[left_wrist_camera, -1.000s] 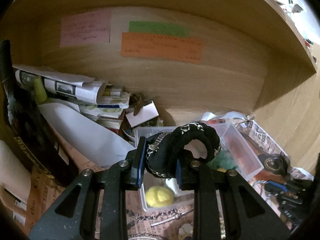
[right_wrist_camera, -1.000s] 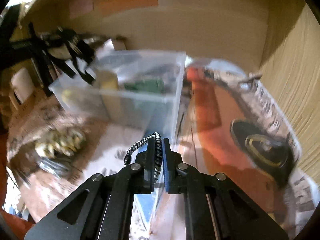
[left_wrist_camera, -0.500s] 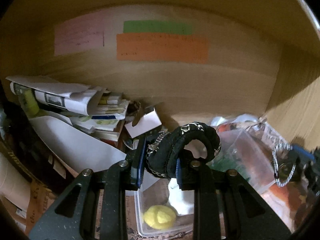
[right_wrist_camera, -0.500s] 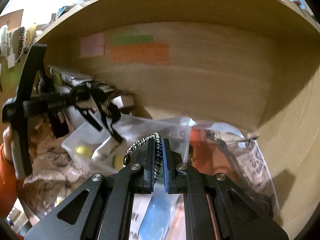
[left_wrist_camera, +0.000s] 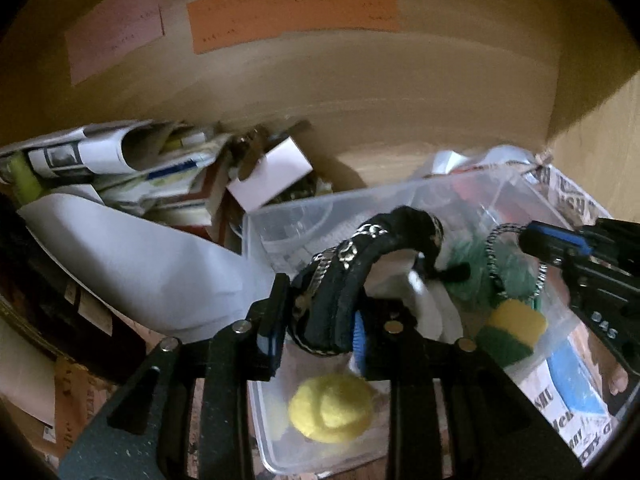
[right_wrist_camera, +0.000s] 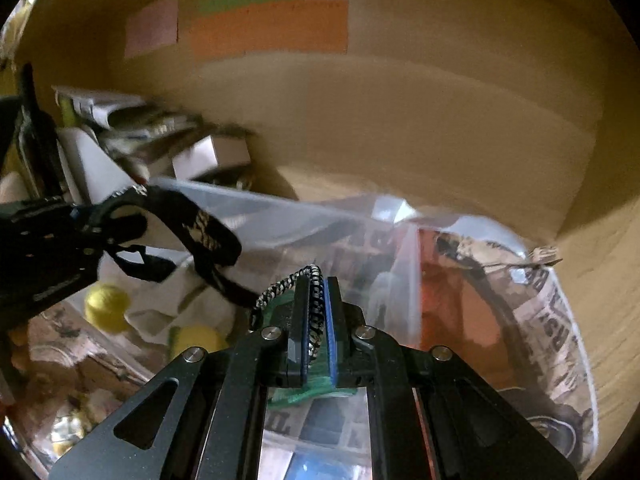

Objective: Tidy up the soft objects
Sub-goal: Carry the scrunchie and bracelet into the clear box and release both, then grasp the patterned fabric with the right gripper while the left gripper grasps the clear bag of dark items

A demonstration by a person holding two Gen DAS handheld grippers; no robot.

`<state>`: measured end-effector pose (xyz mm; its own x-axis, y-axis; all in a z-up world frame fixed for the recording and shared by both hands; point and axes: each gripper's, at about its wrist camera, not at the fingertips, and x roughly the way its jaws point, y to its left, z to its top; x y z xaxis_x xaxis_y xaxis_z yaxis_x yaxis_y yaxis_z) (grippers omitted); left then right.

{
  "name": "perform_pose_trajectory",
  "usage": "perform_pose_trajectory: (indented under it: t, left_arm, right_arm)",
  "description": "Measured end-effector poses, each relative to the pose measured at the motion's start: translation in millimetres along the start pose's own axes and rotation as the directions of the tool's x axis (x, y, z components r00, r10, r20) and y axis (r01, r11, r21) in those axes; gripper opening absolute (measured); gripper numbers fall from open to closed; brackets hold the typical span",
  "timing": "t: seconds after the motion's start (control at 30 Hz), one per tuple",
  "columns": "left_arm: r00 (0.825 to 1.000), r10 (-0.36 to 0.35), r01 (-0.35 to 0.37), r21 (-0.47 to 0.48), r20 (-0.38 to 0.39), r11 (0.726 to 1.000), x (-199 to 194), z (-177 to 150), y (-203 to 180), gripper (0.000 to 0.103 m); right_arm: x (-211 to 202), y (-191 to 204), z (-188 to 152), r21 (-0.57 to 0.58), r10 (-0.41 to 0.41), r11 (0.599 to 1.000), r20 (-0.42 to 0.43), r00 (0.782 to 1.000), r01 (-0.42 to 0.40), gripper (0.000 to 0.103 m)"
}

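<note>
Both grippers hang over the clear plastic bin on the wooden shelf. The left gripper has its jaws partly closed, clamped on a thick black fabric band with pale patterned trim; the band arches up and forward from between the jaws, out over the bin. Straight below those jaws a yellow fuzzy ball lies on the bin floor, and ahead and to their right sit a white cloth, something green and fluffy and a yellow-and-green sponge. The right gripper has its jaws nearly together, pinching a black-and-white braided cord that loops out to the left of its tips. Beneath those jaws lies the green fluffy thing; the bin's far wall stands just ahead. Left of the left gripper's jaws, outside the bin, lies a heap of papers. Coloured paper notes are stuck on the back panel.
</note>
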<state>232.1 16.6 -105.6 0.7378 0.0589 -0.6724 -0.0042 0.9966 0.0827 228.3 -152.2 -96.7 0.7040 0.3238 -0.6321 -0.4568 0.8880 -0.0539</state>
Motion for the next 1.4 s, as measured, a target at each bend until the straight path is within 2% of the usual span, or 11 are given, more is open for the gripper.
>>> perform_pose_trajectory:
  t: [0.13,0.2,0.3,0.53,0.6,0.67,0.73,0.8,0.87,1.1,1.4]
  left_arm:
    - [0.998,-0.046,0.045,-0.013,-0.033,0.999,-1.2,-6.0,1.9,0.037]
    - [0.998,-0.061,0.060,-0.023,-0.034,0.998,-5.7,-8.7,2.8,0.049]
    - [0.998,-0.065,0.065,-0.026,-0.011,0.998,-17.4,-10.4,3.8,0.058]
    - [0.995,-0.079,0.080,-0.029,0.060,0.996,-54.4,-10.2,8.0,0.068]
    - [0.993,-0.079,0.082,-0.028,0.091,0.996,-69.9,-11.5,9.2,0.074]
    - [0.990,-0.078,0.082,-0.028,0.121,0.996,-83.1,-12.5,10.8,0.080]
    - [0.986,-0.076,0.081,-0.028,0.147,0.996,-94.1,-13.4,12.4,0.087]
    - [0.983,-0.077,0.082,-0.027,0.169,0.996,-106.6,-17.9,13.8,0.097]
    - [0.980,-0.070,0.077,-0.033,0.185,0.996,-117.7,-24.6,15.0,0.101]
    - [0.989,-0.079,0.087,-0.063,0.124,0.994,-121.9,-59.2,20.9,0.102]
    - [0.997,-0.077,0.075,-0.120,-0.016,0.990,-98.5,-106.5,32.6,0.102]
  right_arm:
    - [4.9,3.4,-3.2,-0.018,0.005,1.000,-0.039,0.999,-0.006,0.006]
    - [4.4,2.7,-3.0,-0.023,0.008,1.000,-0.047,0.999,-0.009,0.006]
    - [0.4,1.8,-1.2,-0.016,0.019,1.000,-0.051,0.999,-0.020,0.012]
    - [-32.7,2.1,5.2,-0.018,0.000,1.000,0.030,1.000,0.001,0.047]
    - [-49.0,4.1,7.4,-0.024,-0.004,1.000,0.067,0.998,0.005,0.056]
    - [-65.9,8.2,8.5,-0.032,0.000,0.999,0.111,0.994,0.003,0.073]
    - [-81.1,13.2,7.8,-0.042,0.003,0.999,0.152,0.988,0.003,0.083]
    - [-91.9,19.2,6.4,-0.057,0.015,0.998,0.177,0.984,-0.005,0.084]
    - [-100.2,24.8,3.6,-0.067,0.039,0.997,0.185,0.982,-0.027,0.085]
    - [-105.7,44.8,-20.6,-0.054,0.136,0.990,0.153,0.979,-0.129,0.090]
    - [-73.7,73.3,-52.4,-0.005,0.259,0.966,-0.021,0.966,-0.259,0.090]
